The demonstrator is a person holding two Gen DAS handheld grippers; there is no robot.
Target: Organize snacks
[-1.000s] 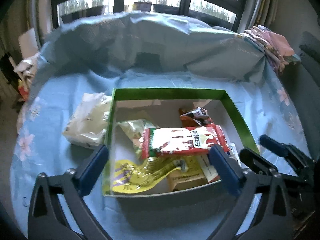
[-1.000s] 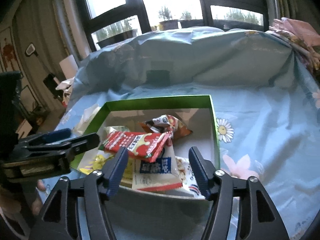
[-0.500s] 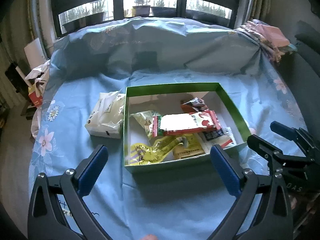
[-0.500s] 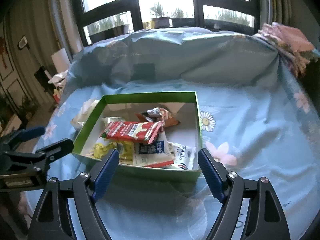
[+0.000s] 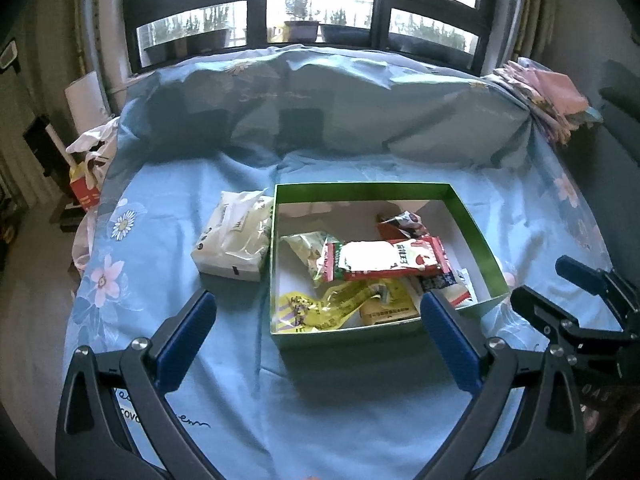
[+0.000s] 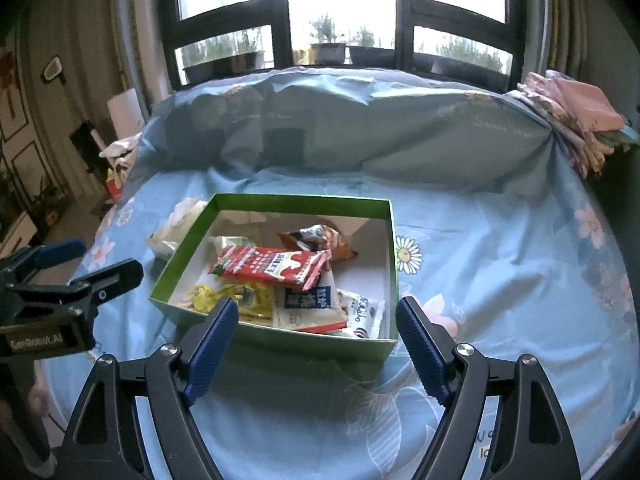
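A green box (image 5: 476, 240) (image 6: 180, 256) sits on the blue flowered sheet and holds several snack packets. A red and white packet (image 5: 384, 260) (image 6: 272, 266) lies on top, over a yellow packet (image 5: 320, 304) (image 6: 224, 294) and a blue and white one (image 6: 308, 300). A white and green bag (image 5: 236, 232) (image 6: 172, 228) lies outside, against the box's left wall. My left gripper (image 5: 316, 316) stands open in front of the box, empty. My right gripper (image 6: 316, 316) is open too, nothing between its fingers, just before the box's near wall.
A raised blue bolster (image 5: 320, 120) runs behind the box, under dark-framed windows. Folded pink cloth (image 5: 548, 96) (image 6: 576, 116) lies at the right end. A red carton and plastic bags (image 5: 86, 176) stand off the left edge. Each gripper shows in the other's view: (image 5: 576, 304), (image 6: 68, 276).
Both grippers have drawn back and up from the box, so it looks smaller and farther. The right gripper's fingers stand wider apart than a second ago.
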